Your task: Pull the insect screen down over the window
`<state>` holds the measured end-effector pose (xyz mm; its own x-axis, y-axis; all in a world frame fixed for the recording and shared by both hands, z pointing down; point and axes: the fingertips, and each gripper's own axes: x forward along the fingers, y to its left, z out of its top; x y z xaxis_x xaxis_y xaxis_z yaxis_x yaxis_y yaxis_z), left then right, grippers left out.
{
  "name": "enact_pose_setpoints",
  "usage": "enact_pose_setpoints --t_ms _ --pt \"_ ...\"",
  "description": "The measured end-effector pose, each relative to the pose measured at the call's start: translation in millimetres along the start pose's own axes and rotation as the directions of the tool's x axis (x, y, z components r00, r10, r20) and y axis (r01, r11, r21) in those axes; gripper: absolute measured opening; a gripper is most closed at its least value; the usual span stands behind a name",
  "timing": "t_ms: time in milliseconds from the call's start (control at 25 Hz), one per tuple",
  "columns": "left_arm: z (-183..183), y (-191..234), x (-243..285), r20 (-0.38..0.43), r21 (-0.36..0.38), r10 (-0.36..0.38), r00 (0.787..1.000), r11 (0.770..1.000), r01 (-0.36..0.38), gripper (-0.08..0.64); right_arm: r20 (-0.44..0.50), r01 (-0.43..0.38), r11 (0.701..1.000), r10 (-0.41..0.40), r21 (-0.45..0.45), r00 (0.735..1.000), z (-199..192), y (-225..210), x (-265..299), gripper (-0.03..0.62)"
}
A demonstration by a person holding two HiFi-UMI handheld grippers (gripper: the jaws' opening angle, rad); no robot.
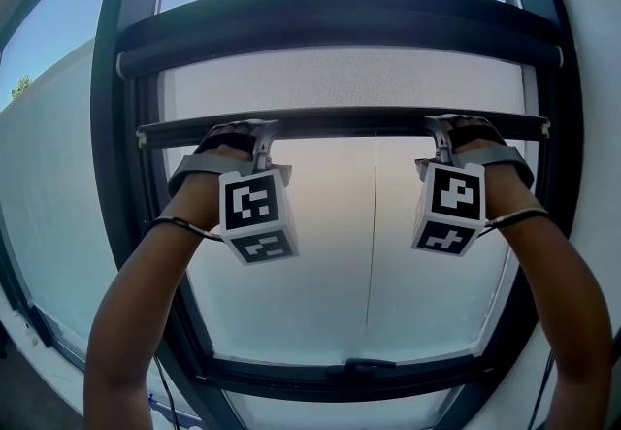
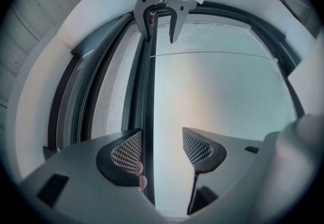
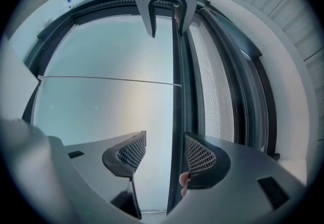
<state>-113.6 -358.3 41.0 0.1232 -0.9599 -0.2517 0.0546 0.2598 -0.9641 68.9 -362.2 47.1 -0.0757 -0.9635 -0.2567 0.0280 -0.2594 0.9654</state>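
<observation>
The insect screen (image 1: 340, 79) is a pale mesh hanging part way down from a dark roller housing (image 1: 340, 25) at the window's top. Its dark pull bar (image 1: 340, 122) runs level across the pane. My left gripper (image 1: 260, 134) reaches up to the bar's left part and my right gripper (image 1: 442, 132) to its right part. In the left gripper view the bar (image 2: 147, 117) passes between the jaws of the left gripper (image 2: 159, 149), close to the left pad, with a wide gap. In the right gripper view the bar (image 3: 177, 117) lies by the right pad of the right gripper (image 3: 164, 154). Both are open.
A thin cord (image 1: 373, 234) hangs from the bar to the lower window frame (image 1: 359, 370). The dark side frames (image 1: 116, 127) close in on both sides. White wall (image 1: 592, 49) lies to the right; outside the glass a pale building and blue sky show.
</observation>
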Motion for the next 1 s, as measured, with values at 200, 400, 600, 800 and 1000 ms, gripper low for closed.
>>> enact_pose_setpoints --t_ms 200,400,600,800,1000 --pt "0.5 -11.5 -3.6 0.009 -0.011 -0.011 1.000 1.000 0.011 0.247 0.023 -0.031 1.000 0.031 0.002 0.999 1.9 12.1 -3.7 0.219" --pt "2.8 -34.0 -8.3 0.015 -0.012 -0.045 0.999 0.999 0.046 0.247 0.022 -0.063 0.998 0.063 0.003 0.998 3.2 35.5 -8.3 0.219" --pt "2.9 -53.5 -12.7 0.028 -0.021 -0.079 0.996 0.997 0.080 0.247 0.031 -0.077 0.997 0.077 -0.003 0.997 4.2 53.5 -12.4 0.219" --pt "4.3 -74.6 -18.8 0.019 -0.007 -0.096 0.995 0.995 0.096 0.247 0.064 -0.088 0.996 0.087 0.012 0.994 5.1 74.2 -18.3 0.219" --pt "7.4 -82.0 -19.0 0.016 -0.038 -0.089 0.996 0.995 0.090 0.247 0.055 -0.102 0.995 0.101 0.016 0.993 4.1 82.6 -19.2 0.219"
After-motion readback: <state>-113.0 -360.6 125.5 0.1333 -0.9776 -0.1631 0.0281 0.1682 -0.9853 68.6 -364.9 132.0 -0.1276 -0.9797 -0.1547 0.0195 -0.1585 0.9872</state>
